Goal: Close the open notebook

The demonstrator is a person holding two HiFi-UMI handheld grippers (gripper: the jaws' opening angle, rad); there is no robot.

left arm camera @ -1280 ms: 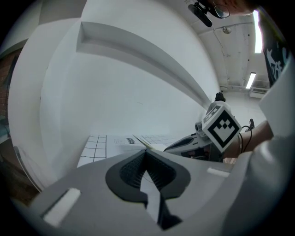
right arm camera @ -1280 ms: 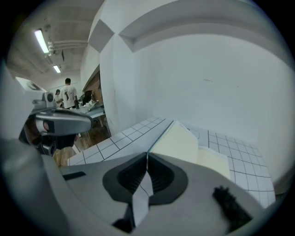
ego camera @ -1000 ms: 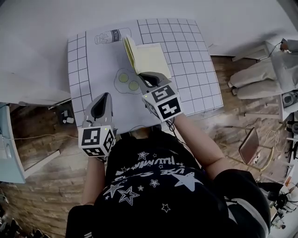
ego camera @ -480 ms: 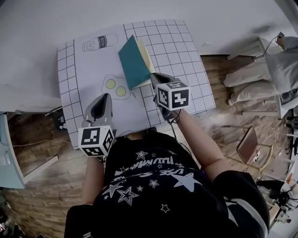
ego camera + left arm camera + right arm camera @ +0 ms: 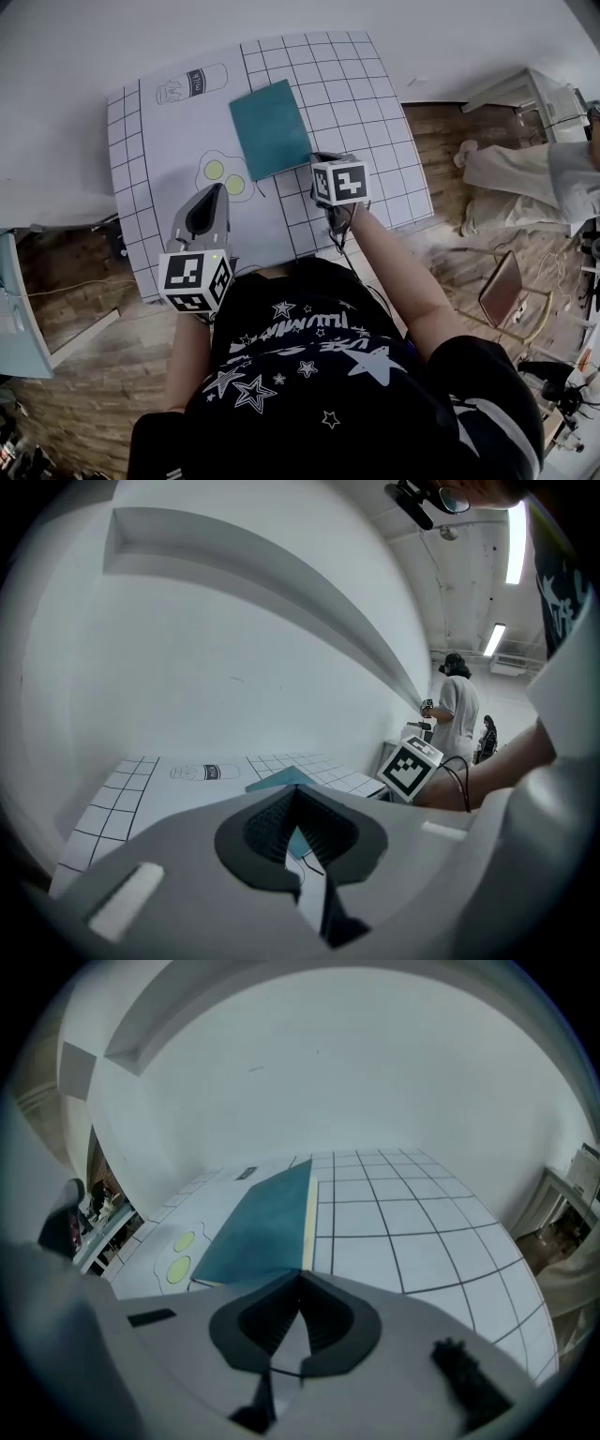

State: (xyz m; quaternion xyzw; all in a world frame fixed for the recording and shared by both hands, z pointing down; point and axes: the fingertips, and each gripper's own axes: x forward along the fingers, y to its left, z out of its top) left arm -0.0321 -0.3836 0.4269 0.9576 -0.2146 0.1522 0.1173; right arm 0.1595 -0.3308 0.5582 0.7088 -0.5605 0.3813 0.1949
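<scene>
Head view with both gripper views: the closed notebook point(image 5: 270, 128) lies flat on the gridded mat point(image 5: 375, 112), teal cover upward, towards the far-centre part of the mat and just beyond the printed fried-egg drawing point(image 5: 223, 173). Its long axis runs away from the person, the far end leaning slightly to the person's left. The right gripper point(image 5: 319, 159) is the nearer tool. It sits just beside the notebook's near right corner, so the book lies ahead of it and a little to its left. In the right gripper view the teal cover point(image 5: 258, 1222) fills the ground directly beyond the jaw tips, with a cream strip of page edges along its right side. This suggests the spine is on the left. The jaws of the right gripper point(image 5: 302, 1279) meet at their tips and hold nothing. The left gripper point(image 5: 210, 195) stands well apart from the book, near the mat's front left. Its jaws point(image 5: 295, 794) are likewise together and empty, with the notebook point(image 5: 281, 780) ahead and to its right. The cover appears flush with no pages raised, so the closing seems complete.
</scene>
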